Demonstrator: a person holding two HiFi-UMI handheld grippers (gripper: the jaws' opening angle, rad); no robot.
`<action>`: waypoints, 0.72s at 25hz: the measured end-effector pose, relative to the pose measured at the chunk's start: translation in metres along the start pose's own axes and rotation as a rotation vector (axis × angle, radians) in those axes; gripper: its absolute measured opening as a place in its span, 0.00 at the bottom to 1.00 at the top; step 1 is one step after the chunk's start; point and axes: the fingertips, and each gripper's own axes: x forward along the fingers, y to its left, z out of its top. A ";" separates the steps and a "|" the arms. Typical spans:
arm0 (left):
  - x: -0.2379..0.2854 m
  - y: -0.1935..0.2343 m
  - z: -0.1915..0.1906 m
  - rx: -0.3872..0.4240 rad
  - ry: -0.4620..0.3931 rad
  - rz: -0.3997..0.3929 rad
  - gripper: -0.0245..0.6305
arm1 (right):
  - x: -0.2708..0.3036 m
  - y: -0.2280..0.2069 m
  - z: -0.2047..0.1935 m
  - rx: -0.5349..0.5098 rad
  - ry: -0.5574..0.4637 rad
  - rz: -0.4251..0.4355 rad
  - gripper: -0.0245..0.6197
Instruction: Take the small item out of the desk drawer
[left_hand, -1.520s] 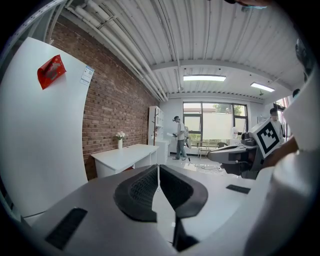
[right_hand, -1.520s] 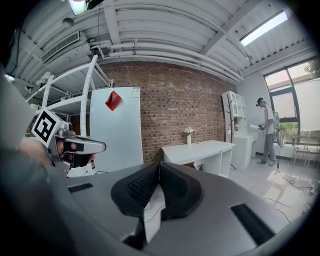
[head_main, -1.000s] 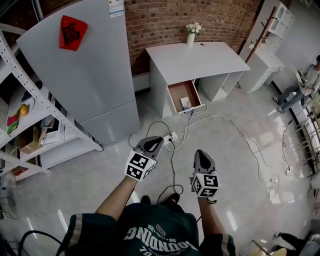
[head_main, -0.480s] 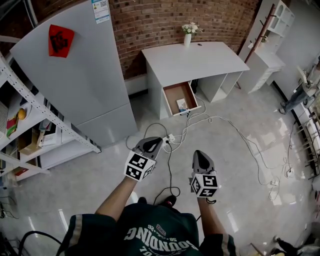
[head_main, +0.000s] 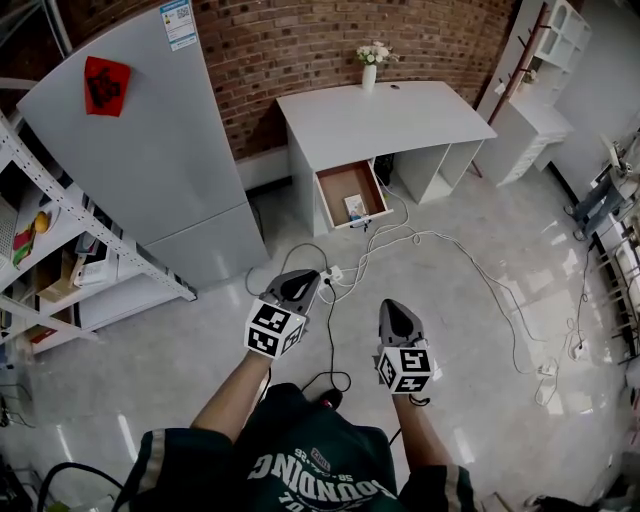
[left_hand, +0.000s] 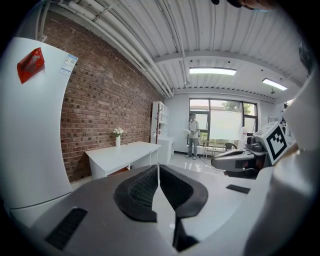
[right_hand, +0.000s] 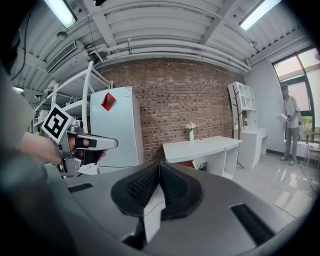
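The white desk (head_main: 400, 118) stands against the brick wall, well ahead of me. Its brown drawer (head_main: 341, 183) is pulled out, and a small pale item (head_main: 356, 207) lies near its front. Both grippers are held in front of the person's body, far short of the drawer. The left gripper (head_main: 298, 284) is shut with nothing in it, its pads meeting in the left gripper view (left_hand: 158, 174). The right gripper (head_main: 397, 311) is shut and empty too (right_hand: 159, 173). The desk also shows in both gripper views (left_hand: 122, 154) (right_hand: 200, 147).
A grey fridge (head_main: 150, 150) stands left of the desk, and a metal shelf rack (head_main: 60, 250) holds goods at far left. White cables (head_main: 420, 240) and a power strip (head_main: 335, 272) lie on the floor before the drawer. A flower vase (head_main: 369, 62) stands on the desk. A person (right_hand: 288, 122) stands at right.
The head view has shifted, so the desk and drawer now sit slightly further left in it. Both grippers keep their place before the body and stay shut.
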 end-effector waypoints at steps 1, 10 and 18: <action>0.002 -0.003 0.000 0.001 0.001 0.000 0.07 | -0.002 -0.005 -0.001 0.000 0.001 0.001 0.08; 0.023 -0.018 0.000 -0.002 0.012 -0.006 0.07 | -0.004 -0.031 -0.001 0.029 -0.007 -0.013 0.08; 0.055 -0.018 0.004 0.002 0.009 -0.038 0.07 | 0.010 -0.051 0.002 0.031 -0.013 -0.035 0.08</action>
